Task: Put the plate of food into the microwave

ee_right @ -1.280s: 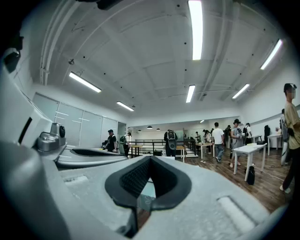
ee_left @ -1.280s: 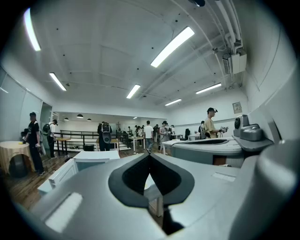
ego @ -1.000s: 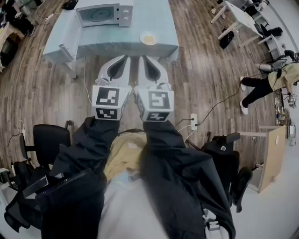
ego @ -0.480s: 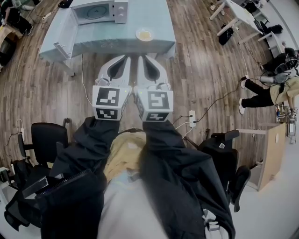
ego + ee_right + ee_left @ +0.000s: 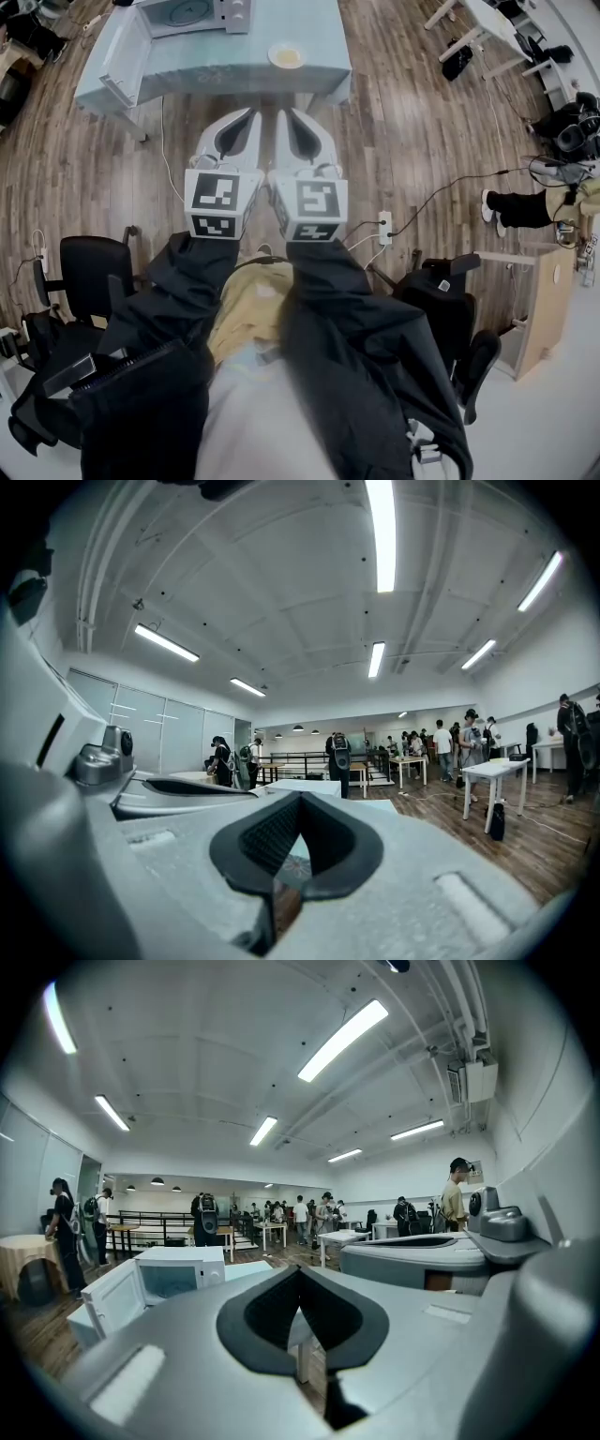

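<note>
Two grippers are held out side by side in front of the person, both pointing toward a light blue table [image 5: 314, 28] at the top of the head view. The left gripper [image 5: 253, 113] has its jaws pressed together, the dark pads meeting in a point with nothing between them. The right gripper [image 5: 284, 113] just beside it also has its jaws together and carries nothing. Dark sleeves [image 5: 183, 281] run back from both marker cubes.

On the table, the plate of food [image 5: 286, 56] sits near the near edge, well apart from both grippers. The microwave [image 5: 187, 11] stands on the table to the left of the plate, and its door [image 5: 120, 58] is swung wide open to the left. In the left gripper view, the white microwave and its open door show to the left, beyond the closed jaws.

A wooden floor [image 5: 422, 122] surrounds the table. A black chair [image 5: 89, 272] stands at the left, and a white power strip [image 5: 384, 228] lies on the floor right of the right gripper. Several people [image 5: 455, 1194] stand among other tables in the background.
</note>
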`<state>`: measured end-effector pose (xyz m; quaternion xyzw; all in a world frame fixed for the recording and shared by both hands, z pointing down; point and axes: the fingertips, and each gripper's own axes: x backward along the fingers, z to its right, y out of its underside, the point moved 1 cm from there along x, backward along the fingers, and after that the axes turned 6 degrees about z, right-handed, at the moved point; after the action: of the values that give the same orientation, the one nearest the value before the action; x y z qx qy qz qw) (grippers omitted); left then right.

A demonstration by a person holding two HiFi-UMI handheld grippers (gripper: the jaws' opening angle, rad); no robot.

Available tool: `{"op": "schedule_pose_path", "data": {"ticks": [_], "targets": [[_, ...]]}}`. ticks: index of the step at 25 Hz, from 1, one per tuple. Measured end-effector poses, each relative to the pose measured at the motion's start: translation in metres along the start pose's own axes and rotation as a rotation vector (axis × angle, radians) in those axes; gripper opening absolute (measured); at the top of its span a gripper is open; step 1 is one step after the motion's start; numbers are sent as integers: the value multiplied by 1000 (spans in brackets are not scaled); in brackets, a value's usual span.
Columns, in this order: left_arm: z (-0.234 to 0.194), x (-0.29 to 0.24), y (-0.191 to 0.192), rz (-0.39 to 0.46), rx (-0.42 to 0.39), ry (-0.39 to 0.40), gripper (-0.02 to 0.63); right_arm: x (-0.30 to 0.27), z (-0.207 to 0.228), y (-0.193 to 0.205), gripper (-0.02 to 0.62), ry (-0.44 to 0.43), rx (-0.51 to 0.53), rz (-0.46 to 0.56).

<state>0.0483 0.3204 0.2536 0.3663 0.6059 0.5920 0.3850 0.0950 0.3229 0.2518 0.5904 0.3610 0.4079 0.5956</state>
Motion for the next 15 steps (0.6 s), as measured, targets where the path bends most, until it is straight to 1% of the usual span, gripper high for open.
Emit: {"op": "schedule_pose_path", "data": {"ticks": [7, 10, 15], "targets": [[-3, -3, 16, -33, -5, -1, -3, -2, 4, 12, -5, 7, -16, -22], [-7, -6, 22, -44, 10, -6, -3, -6, 4, 20, -5, 5, -18, -33], [-31, -32, 36, -60, 41, 8, -3, -37, 8, 33, -5, 16, -20, -40]]}}
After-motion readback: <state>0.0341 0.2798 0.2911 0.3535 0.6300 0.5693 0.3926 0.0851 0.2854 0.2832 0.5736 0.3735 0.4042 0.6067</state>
